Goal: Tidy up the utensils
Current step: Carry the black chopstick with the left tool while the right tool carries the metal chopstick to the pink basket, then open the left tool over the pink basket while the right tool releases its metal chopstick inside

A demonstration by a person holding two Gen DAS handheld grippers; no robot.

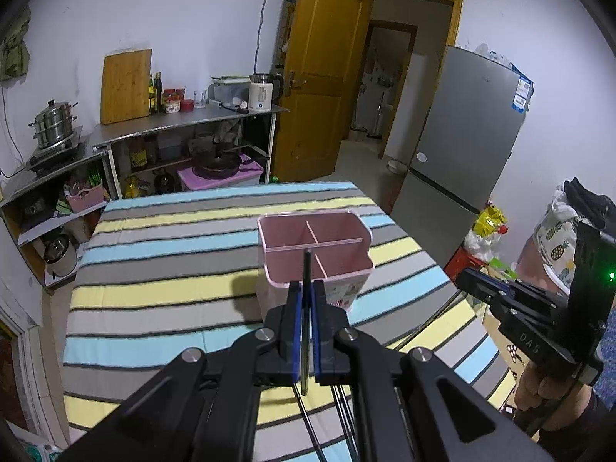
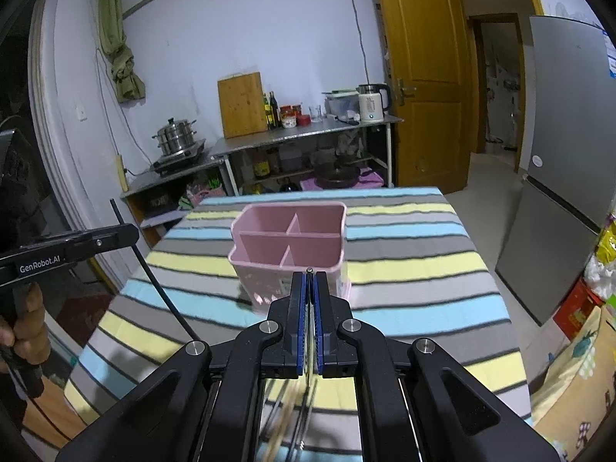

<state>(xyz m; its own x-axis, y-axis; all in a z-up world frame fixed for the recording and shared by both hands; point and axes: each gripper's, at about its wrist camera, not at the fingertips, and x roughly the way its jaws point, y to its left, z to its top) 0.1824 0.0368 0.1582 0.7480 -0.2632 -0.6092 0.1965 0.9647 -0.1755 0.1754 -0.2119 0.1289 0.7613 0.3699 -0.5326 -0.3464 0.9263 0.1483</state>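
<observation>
Left wrist view shows the left gripper (image 1: 307, 288) clamped on a black chopstick (image 1: 307, 269), above the striped table (image 1: 161, 296) and just short of the pink holder (image 1: 313, 246). Right wrist view shows the right gripper (image 2: 309, 281) closed on a thin metal utensil (image 2: 308, 270), near that empty divided holder (image 2: 288, 238).

Dim, cool indoor light from above throws a soft shadow left of the holder (image 1: 315, 254) on the cloth (image 1: 161, 288). Fisheye bends the edges (corners black). Lower foreground slightly blurred.
</observation>
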